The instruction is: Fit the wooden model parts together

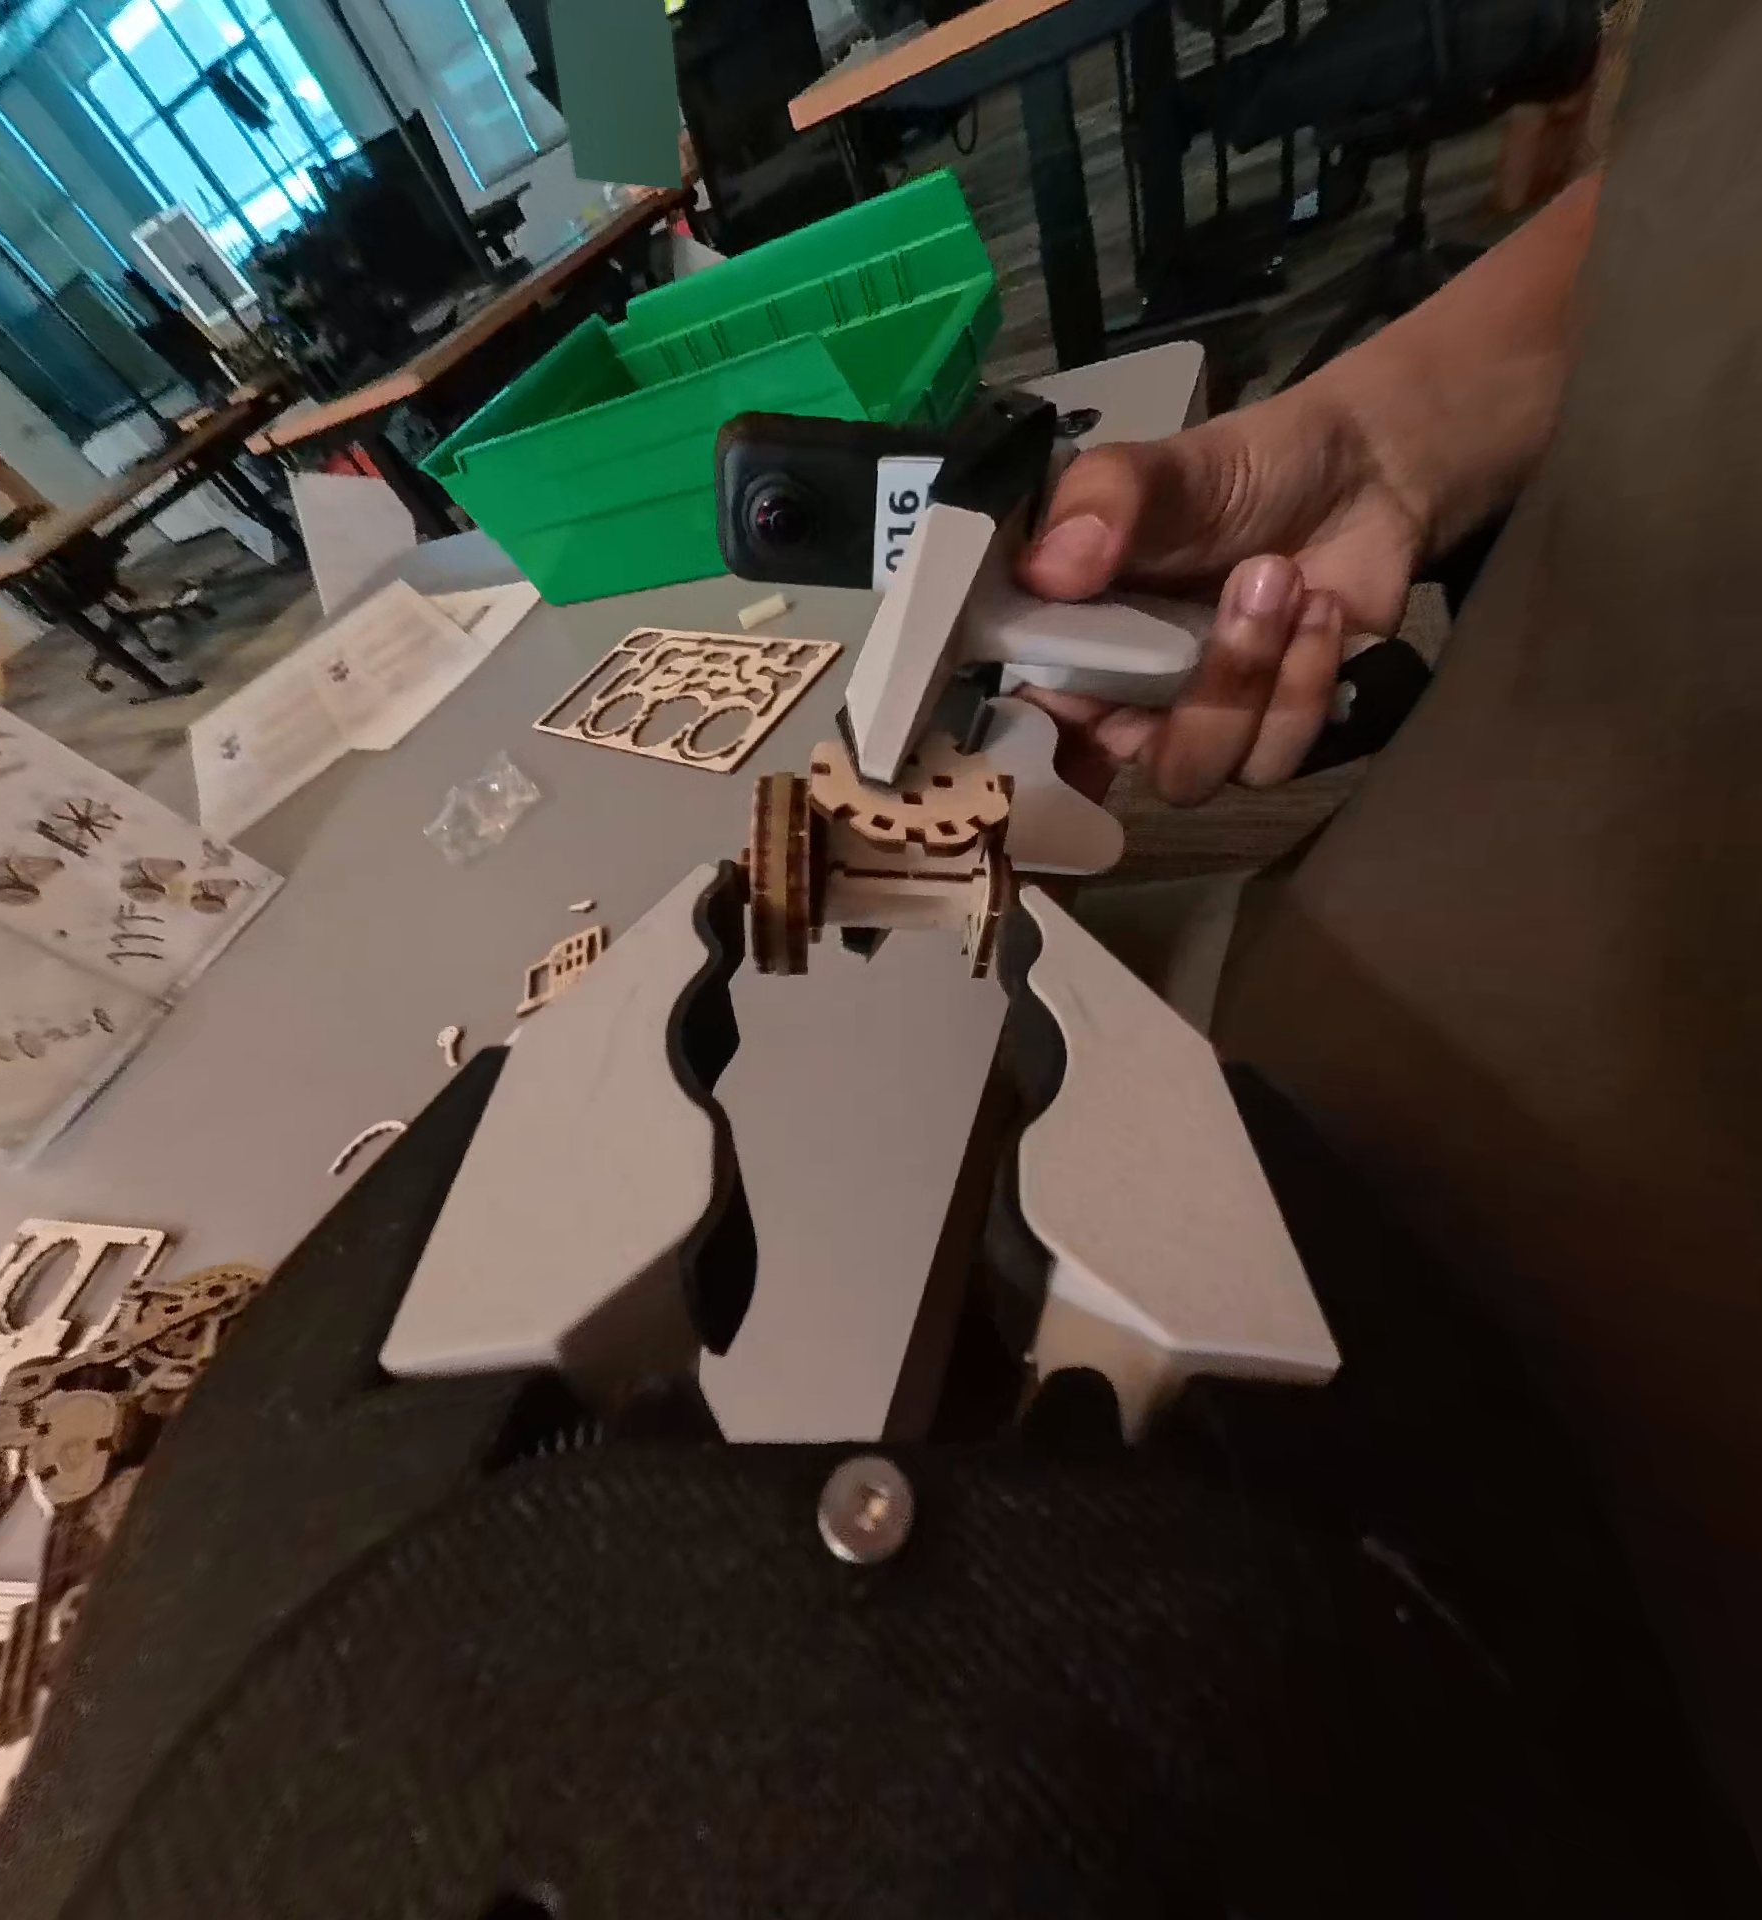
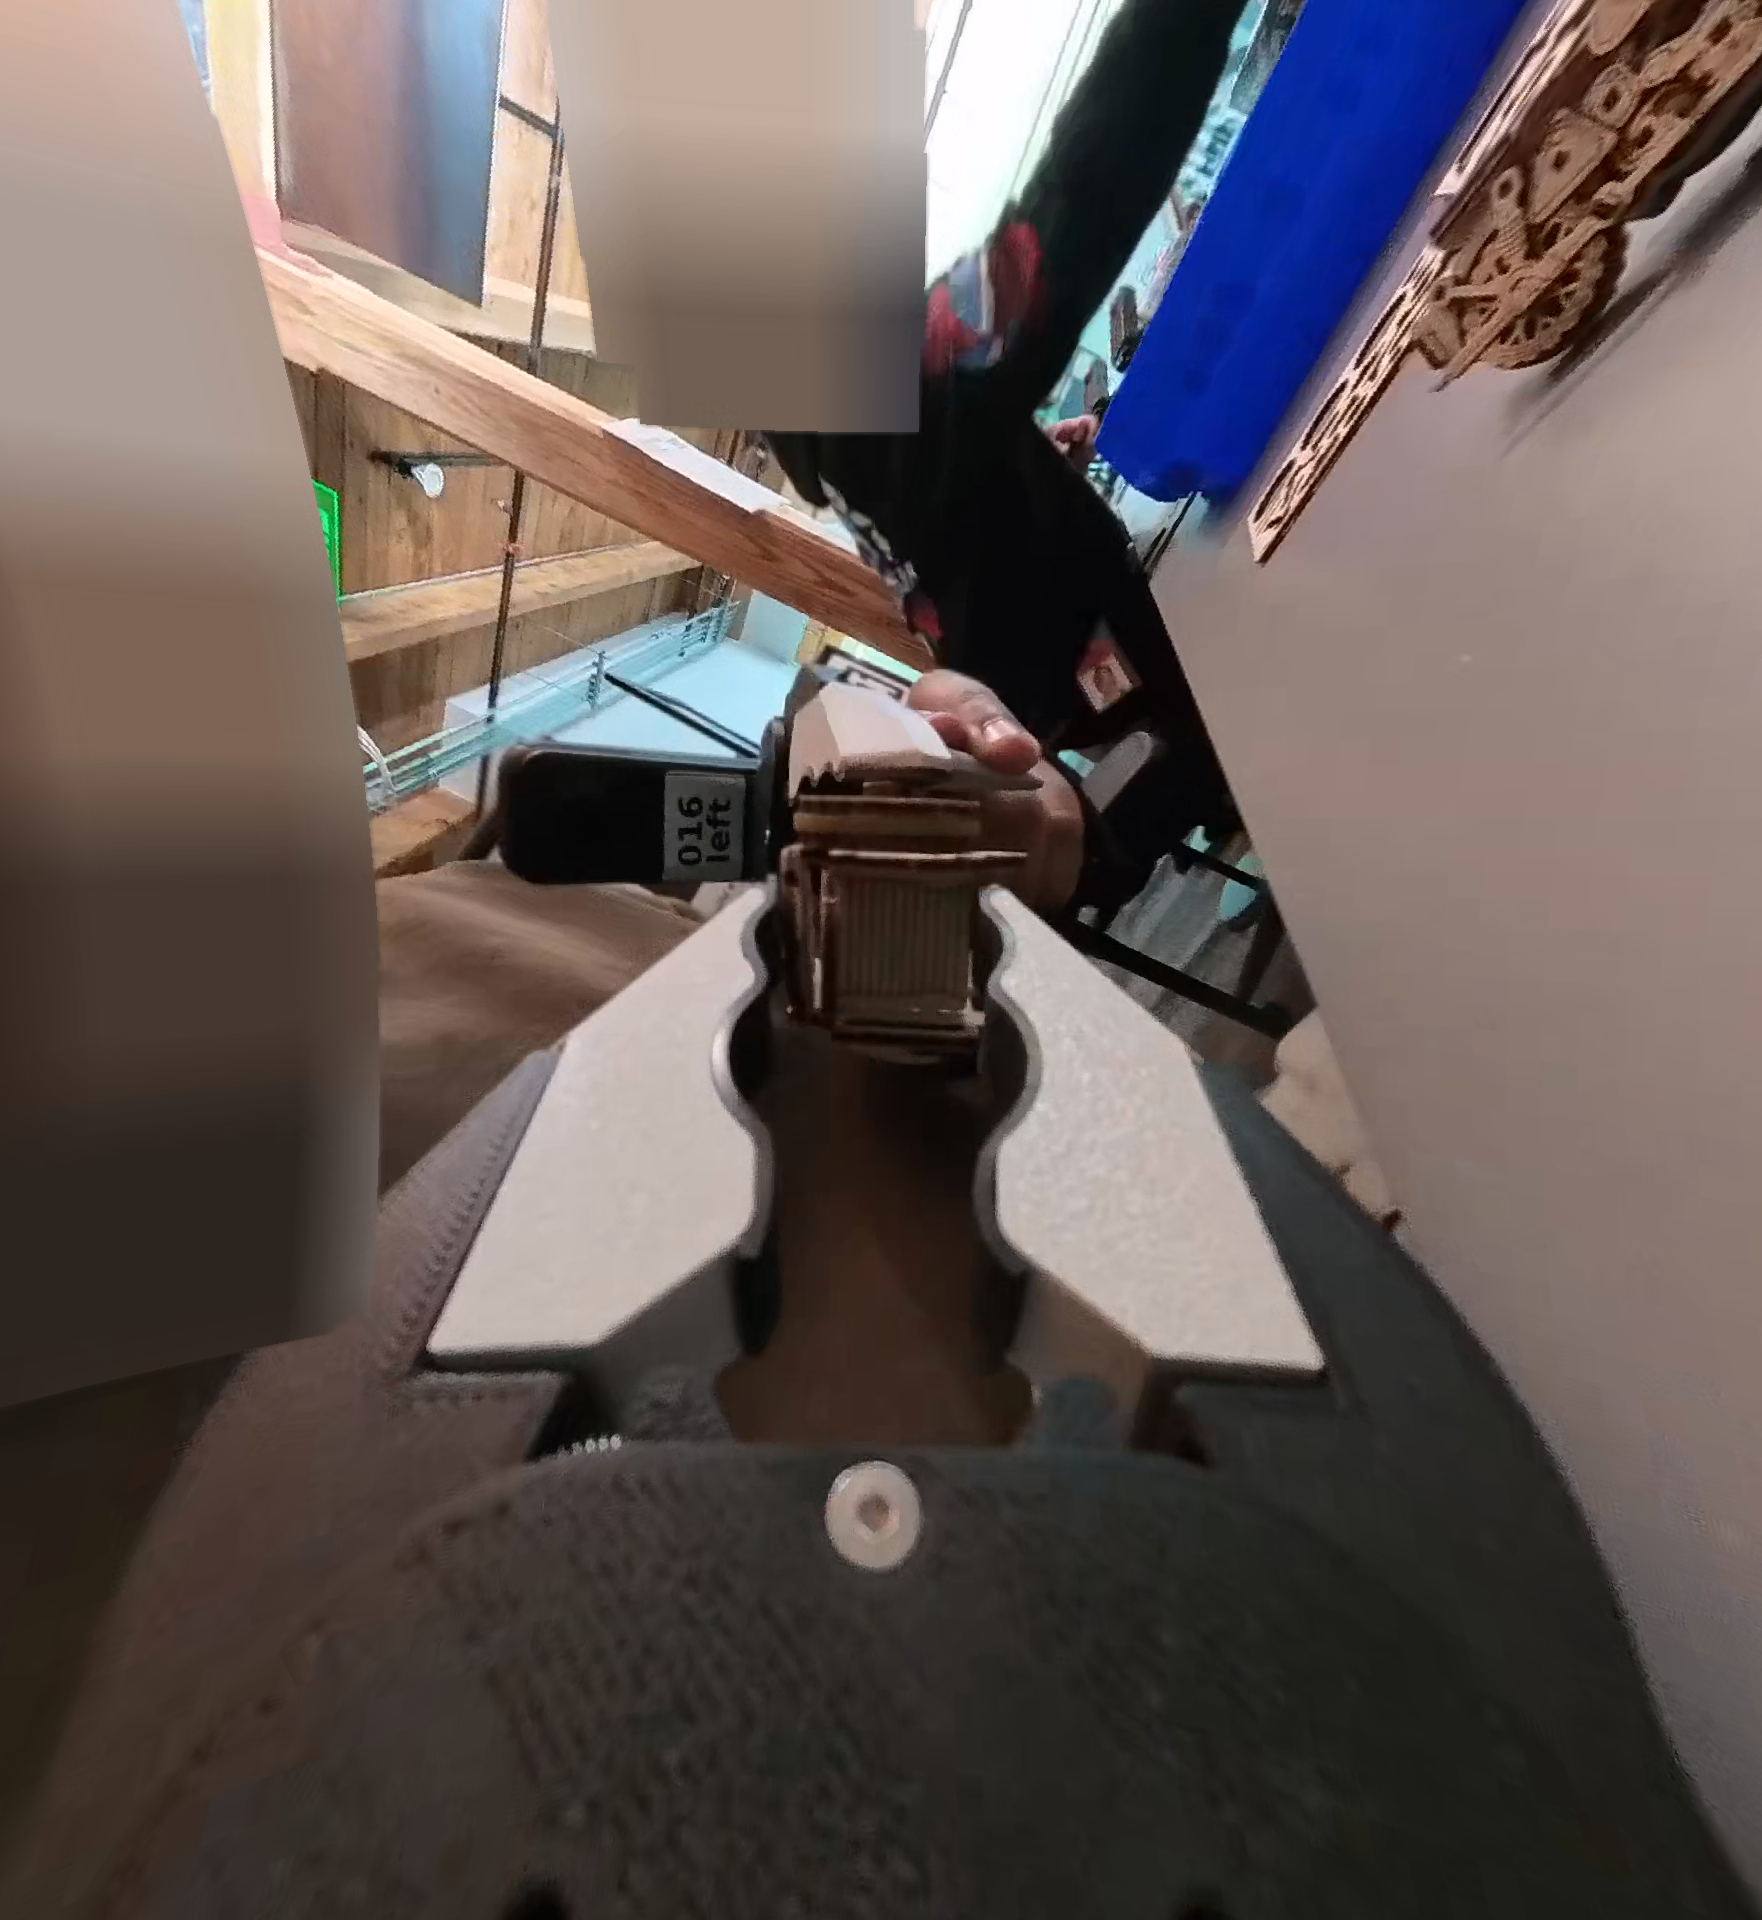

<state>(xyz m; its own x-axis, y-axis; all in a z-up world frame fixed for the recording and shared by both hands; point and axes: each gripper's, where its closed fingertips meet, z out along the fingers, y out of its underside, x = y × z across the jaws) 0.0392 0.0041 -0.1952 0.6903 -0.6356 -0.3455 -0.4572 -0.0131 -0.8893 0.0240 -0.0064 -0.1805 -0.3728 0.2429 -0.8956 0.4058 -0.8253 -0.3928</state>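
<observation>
A small wooden sub-assembly (image 1: 898, 883), a box-like body with a wheel (image 1: 779, 873) on its left side and a toothed disc (image 1: 918, 805) on top, is held in the air above the grey table (image 1: 357, 1039). My left gripper (image 1: 872, 914) is shut on its body from below. My right gripper (image 1: 950, 800), held by a hand (image 1: 1241, 582), comes in from the right and is shut on the toothed disc end. In the right wrist view my right gripper (image 2: 882, 925) clamps the ribbed wooden body (image 2: 898, 956), with a finger (image 2: 856, 743) of the left gripper just behind it.
A green bin (image 1: 752, 416) stands at the back of the table. A cut-out wooden sheet (image 1: 690, 696), a small plastic bag (image 1: 482, 805), instruction sheets (image 1: 56, 914) and loose wooden pieces (image 1: 560, 966) lie on it. More wooden sheets (image 1: 56, 1382) lie lower left. A built wooden model (image 2: 1542, 260) stands nearby. Only a small space, under 4 cm, lies between the two pairs of fingers. Both grippers' tips are roughly 20 centimeters from the built wooden model (image 2: 1542, 260).
</observation>
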